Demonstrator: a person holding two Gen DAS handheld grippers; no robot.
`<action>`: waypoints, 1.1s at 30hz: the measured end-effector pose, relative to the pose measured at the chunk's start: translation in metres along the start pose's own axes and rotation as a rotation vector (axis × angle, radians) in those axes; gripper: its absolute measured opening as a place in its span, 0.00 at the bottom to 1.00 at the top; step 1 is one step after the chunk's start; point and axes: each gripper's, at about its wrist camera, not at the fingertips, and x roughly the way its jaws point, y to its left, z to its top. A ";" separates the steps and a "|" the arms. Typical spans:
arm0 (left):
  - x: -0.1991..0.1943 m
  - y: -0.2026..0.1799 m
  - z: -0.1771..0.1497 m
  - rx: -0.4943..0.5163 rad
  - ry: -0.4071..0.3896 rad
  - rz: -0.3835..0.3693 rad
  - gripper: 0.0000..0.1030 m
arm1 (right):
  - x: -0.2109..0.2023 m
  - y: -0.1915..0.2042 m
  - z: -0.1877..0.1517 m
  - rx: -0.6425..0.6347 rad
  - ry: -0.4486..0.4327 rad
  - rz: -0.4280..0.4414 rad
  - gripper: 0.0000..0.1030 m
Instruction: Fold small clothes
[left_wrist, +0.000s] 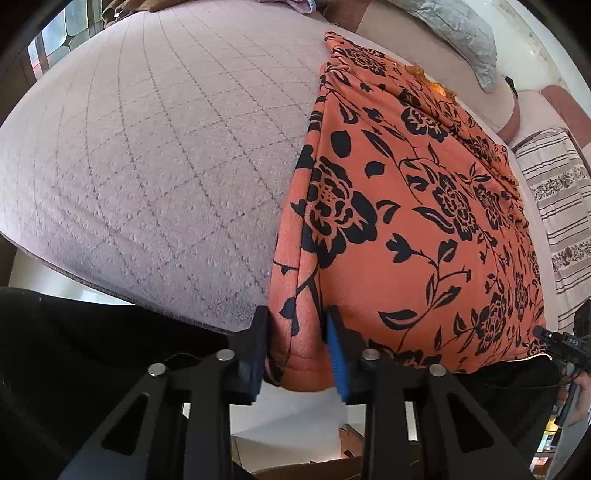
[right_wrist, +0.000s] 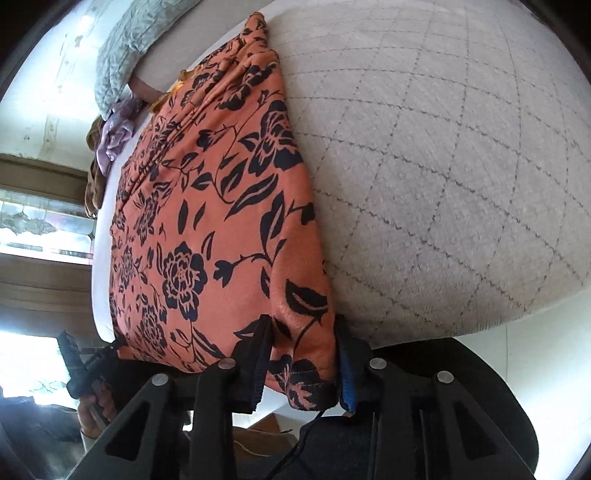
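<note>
An orange garment with a black flower print (left_wrist: 413, 206) lies stretched over the quilted pale bed cover (left_wrist: 147, 155). My left gripper (left_wrist: 297, 350) has the garment's near left corner between its fingers, jaws close on the cloth at the bed's edge. My right gripper (right_wrist: 303, 360) has the garment's (right_wrist: 207, 229) near right corner between its fingers in the same way. The right gripper shows at the far right of the left wrist view (left_wrist: 561, 343), the left gripper at the lower left of the right wrist view (right_wrist: 85, 365).
A grey quilted pillow (left_wrist: 458, 33) and a striped pillow (left_wrist: 554, 199) lie at the head of the bed. A small heap of lilac and brown clothes (right_wrist: 107, 147) sits beyond the garment. The bed's near edge (right_wrist: 461, 325) runs just ahead of both grippers.
</note>
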 end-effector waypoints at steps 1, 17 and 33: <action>-0.002 0.003 -0.001 0.006 0.001 0.005 0.30 | 0.001 0.004 -0.001 -0.024 0.005 -0.020 0.22; -0.051 -0.016 0.021 0.024 -0.126 -0.140 0.06 | -0.019 0.002 0.010 0.041 -0.061 0.116 0.06; -0.060 -0.047 0.151 0.062 -0.323 -0.195 0.06 | -0.052 0.032 0.113 0.056 -0.308 0.338 0.06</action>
